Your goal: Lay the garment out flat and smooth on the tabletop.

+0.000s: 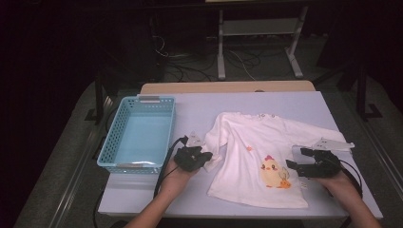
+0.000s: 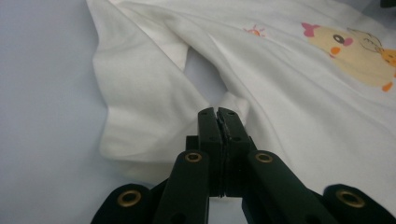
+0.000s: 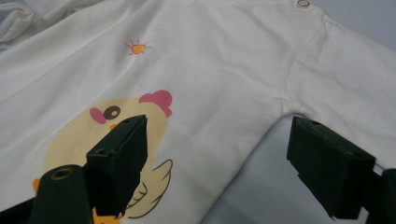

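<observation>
White shirt (image 1: 261,156) flat on table (image 1: 199,109), left gripper (image 1: 192,157) seemingly pinching sleeve (image 1: 216,142)

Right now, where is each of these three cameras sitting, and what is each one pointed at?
High view: fixed above the person's side, looking forward and down on the table, the white shirt, the blue basket; both forearms and hands enter from below.
Left gripper view: rides the left gripper, looking along its jaws, shut on the shirt's folded sleeve.
Right gripper view: rides the right gripper, its jaws open above the shirt's side edge.
Shared: all three show the chick print.
</observation>
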Demonstrator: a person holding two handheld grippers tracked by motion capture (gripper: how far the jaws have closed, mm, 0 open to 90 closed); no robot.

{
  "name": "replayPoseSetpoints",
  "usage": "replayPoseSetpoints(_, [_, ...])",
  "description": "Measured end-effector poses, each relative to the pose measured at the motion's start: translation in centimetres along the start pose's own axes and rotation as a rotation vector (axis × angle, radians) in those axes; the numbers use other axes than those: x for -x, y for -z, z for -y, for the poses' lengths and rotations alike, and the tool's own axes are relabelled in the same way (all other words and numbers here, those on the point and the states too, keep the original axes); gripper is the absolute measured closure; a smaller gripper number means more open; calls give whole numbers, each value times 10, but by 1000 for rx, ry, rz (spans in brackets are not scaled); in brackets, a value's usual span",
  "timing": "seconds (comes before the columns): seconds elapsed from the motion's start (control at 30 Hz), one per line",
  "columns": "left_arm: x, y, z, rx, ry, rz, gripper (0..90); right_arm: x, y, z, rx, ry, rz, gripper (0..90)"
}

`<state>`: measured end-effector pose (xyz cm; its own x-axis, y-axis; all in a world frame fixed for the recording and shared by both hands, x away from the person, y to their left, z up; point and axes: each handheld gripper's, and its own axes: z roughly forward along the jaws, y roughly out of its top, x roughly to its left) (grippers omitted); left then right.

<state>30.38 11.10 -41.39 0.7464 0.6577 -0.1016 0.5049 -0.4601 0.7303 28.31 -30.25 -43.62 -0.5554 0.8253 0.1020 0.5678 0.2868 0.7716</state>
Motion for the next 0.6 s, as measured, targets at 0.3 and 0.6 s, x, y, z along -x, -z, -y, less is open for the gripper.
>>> replayPoseSetpoints(0.3, [0,21,22,-12,30,10,877,-1,-1,0,-3,1,-3,194])
replayPoseSetpoints(0.6, [-6,36,43,-30,58,3,851,-2,-2,-1,-4,2,-5,194])
